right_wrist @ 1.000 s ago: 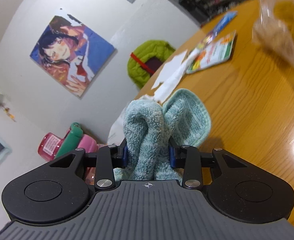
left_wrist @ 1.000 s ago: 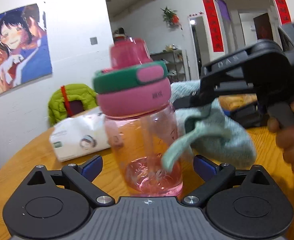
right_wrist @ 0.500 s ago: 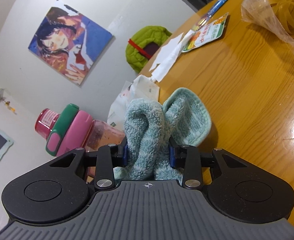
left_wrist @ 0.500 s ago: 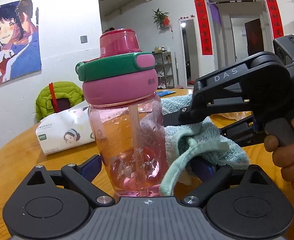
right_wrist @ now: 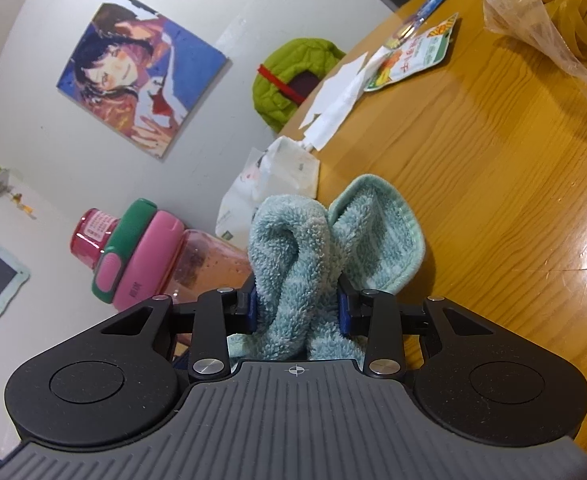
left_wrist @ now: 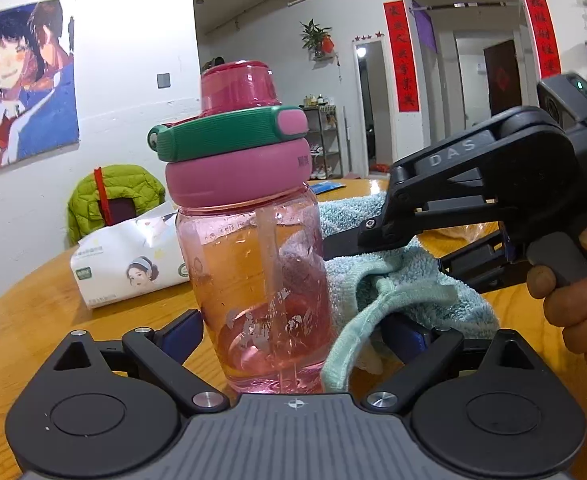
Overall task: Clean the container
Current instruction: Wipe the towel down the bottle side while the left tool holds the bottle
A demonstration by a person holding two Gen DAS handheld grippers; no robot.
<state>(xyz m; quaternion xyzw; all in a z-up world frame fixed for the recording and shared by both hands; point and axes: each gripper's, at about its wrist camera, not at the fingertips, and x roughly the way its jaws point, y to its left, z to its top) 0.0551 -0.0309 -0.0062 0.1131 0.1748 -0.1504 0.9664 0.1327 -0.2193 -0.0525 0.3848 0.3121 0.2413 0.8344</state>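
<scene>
Fluffy teal towel (right_wrist: pixel 293 264) pinched in right tongs (right_wrist: pixel 297 312); left tongs (left_wrist: pixel 293 336) (seemingly parted) flank bottle (left_wrist: pixel 253 272).

The left tool (left_wrist: pixel 293 334) points level, its 2 blue-padded fingers spread wide and touching nothing visible. The right tool (right_wrist: pixel 298 308) comes in from the right, rolled sideways, its fingers pinched tight. A bare hand (left_wrist: pixel 577 300) grips its handle, 1 finger curled on the trigger.
</scene>
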